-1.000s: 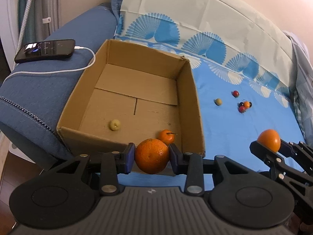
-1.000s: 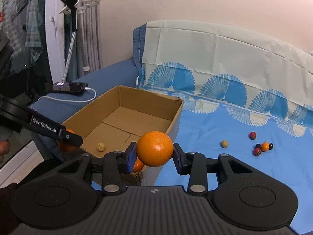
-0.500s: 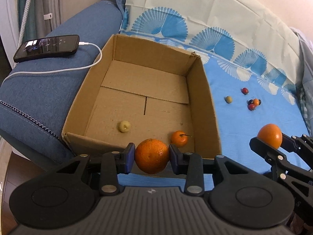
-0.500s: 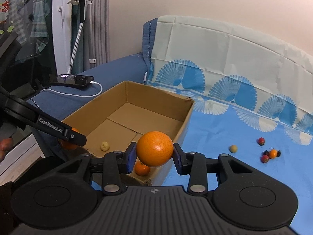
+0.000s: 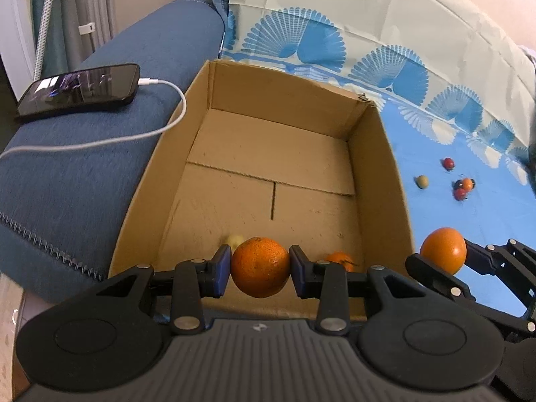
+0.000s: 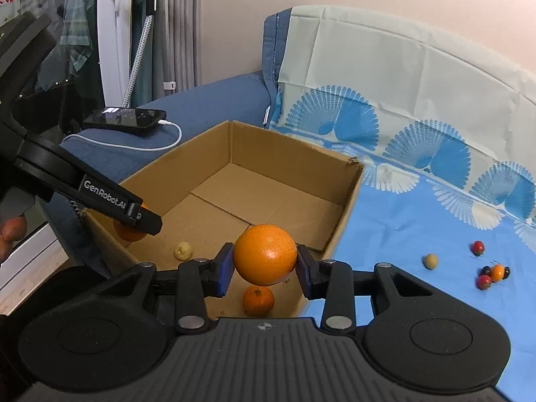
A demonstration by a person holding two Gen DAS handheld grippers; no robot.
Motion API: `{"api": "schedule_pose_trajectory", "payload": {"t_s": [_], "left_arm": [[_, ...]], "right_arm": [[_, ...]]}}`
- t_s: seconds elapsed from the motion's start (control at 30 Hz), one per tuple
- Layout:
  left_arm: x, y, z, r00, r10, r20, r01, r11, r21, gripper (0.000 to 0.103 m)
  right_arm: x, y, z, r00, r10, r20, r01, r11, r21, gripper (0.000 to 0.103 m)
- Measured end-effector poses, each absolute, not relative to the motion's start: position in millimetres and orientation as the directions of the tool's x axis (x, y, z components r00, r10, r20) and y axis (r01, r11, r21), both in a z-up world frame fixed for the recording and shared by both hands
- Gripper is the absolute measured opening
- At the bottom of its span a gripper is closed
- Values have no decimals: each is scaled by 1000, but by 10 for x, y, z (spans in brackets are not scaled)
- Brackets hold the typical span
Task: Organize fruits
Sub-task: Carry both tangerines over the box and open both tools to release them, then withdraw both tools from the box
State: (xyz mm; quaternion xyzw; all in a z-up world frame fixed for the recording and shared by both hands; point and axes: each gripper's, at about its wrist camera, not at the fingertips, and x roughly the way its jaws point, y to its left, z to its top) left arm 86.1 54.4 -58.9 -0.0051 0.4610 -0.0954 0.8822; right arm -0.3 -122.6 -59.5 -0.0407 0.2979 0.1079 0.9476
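A: The left gripper point(image 5: 260, 269) has its blue-padded fingers point(image 5: 221, 269) pinching a rough-skinned round orange point(image 5: 260, 265), pads pressed on both sides. The right gripper point(image 6: 264, 269) does the same with a smoother, brighter orange point(image 6: 264, 254).

B: Where are they relative to the open brown cardboard box point(image 5: 385, 181)?

A: The left fingers hold their fruit over the box's near wall. The right fingers hold theirs above the near right corner of the box.

B: What lies just past the fingers?

A: Inside the box, directly below the right fingers, sits a small orange tangerine point(image 6: 258, 299). To their left is a small pale yellow-green fruit point(image 6: 183, 250) on the box floor. In the left wrist view that pale fruit peeks out just behind the held orange.

B: And farther out?

A: Right of the box, on the blue fan-patterned sheet point(image 6: 402, 234), lies a lone olive-coloured round fruit point(image 6: 430, 261); beyond it, a loose cluster of small red, orange and dark fruits point(image 6: 492, 273). Left of the box, on the blue sofa armrest point(image 5: 100, 174), a black smartphone point(image 5: 80, 88) rests with a white charging cable point(image 5: 160, 124) plugged in.
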Motion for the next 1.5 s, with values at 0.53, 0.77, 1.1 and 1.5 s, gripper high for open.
{"api": "schedule_pose_trajectory", "payload": {"t_s": [0.53, 0.77, 1.1, 1.5], "left_arm": [[1337, 491, -1072, 500, -124, -857, 183, 982, -35, 42], [1382, 493, -1101, 513, -149, -845, 195, 979, -54, 86], [1069, 498, -882, 603, -77, -794, 144, 990, 13, 103], [352, 434, -694, 613, -53, -788, 88, 996, 2, 103]], "right_arm": [[546, -1016, -1014, 735, 189, -652, -273, 962, -29, 40], [591, -1022, -1067, 730, 190, -656, -282, 959, -37, 42], [342, -1124, -854, 750, 164, -641, -245, 969, -38, 91], [-299, -1180, -523, 794, 127, -595, -187, 982, -39, 93]]}}
